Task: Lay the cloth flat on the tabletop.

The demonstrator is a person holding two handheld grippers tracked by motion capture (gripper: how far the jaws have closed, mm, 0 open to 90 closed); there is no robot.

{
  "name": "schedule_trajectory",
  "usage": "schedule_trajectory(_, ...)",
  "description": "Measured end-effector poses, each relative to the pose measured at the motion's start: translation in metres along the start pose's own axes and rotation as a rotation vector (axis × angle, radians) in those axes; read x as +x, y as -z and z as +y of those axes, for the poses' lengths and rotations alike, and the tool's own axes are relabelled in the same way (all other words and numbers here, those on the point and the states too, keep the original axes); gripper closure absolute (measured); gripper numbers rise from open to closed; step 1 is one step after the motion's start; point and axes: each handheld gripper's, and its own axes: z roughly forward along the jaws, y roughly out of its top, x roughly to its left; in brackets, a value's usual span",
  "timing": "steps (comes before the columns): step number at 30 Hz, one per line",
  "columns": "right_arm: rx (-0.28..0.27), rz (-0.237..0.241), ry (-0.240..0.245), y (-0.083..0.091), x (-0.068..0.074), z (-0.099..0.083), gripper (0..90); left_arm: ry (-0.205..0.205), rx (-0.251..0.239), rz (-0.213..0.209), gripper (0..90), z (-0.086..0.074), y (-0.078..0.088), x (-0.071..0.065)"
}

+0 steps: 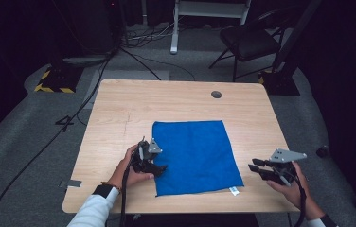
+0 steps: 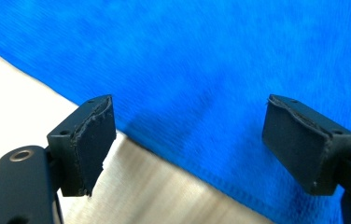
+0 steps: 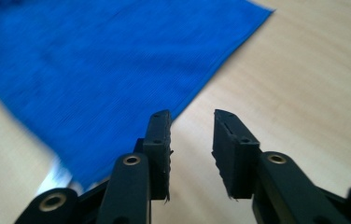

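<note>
Now the blue cloth [image 1: 195, 156] lies flat near the table's [image 1: 119, 104] front edge.
Left gripper [image 1: 153, 166], jaws apart, sits at its left edge; right gripper [image 1: 256, 166], jaws apart and empty, is beside its right edge.

Bare desk [image 1: 166, 101] all round the flat blue cloth [image 1: 195, 153]: wide at the far side, narrower strips left, right and near. Nothing upright anywhere on top. Left hand-held gripper [image 1: 159, 168] at the cloth's left edge; right hand-held gripper [image 1: 256, 168] just off the right edge.
</note>
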Motion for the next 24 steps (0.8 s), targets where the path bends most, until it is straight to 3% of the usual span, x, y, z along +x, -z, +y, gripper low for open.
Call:
schedule_trajectory(4, -0.025, -0.022, -0.044, -0.021, -0.024, 0.022, 60.4, 0.048, -0.03, 0.035, 18.1, 0.008, 0.0, 0.018)
schedule_trajectory(7, -0.017, -0.031, -0.072, -0.045, -0.04, 0.041, 56.2, 0.096, -0.04, 0.059, 18.8, 0.014, -0.004, 0.034)
schedule_trajectory(11, -0.005, -0.084, -0.086, -0.08, -0.06, 0.063, 51.8, 0.131, -0.043, 0.086, 19.0, 0.024, -0.014, 0.055)
schedule_trajectory(13, 0.005, -0.106, -0.086, -0.092, -0.065, 0.072, 48.7, 0.152, -0.039, 0.093, 19.2, 0.028, -0.019, 0.063)
schedule_trajectory(16, 0.009, -0.108, -0.102, -0.112, -0.072, 0.083, 44.7, 0.149, -0.015, 0.133, 19.2, 0.034, -0.027, 0.072)
schedule_trajectory(18, 0.033, -0.115, -0.091, -0.125, -0.073, 0.088, 43.5, 0.163, -0.039, 0.152, 19.5, 0.034, -0.03, 0.076)
schedule_trajectory(20, 0.061, -0.114, -0.08, -0.137, -0.072, 0.092, 43.0, 0.168, -0.025, 0.146, 20.1, 0.036, -0.033, 0.08)
schedule_trajectory(24, 0.091, -0.121, -0.106, -0.157, -0.072, 0.099, 42.6, 0.209, -0.026, 0.129, 21.5, 0.038, -0.039, 0.088)
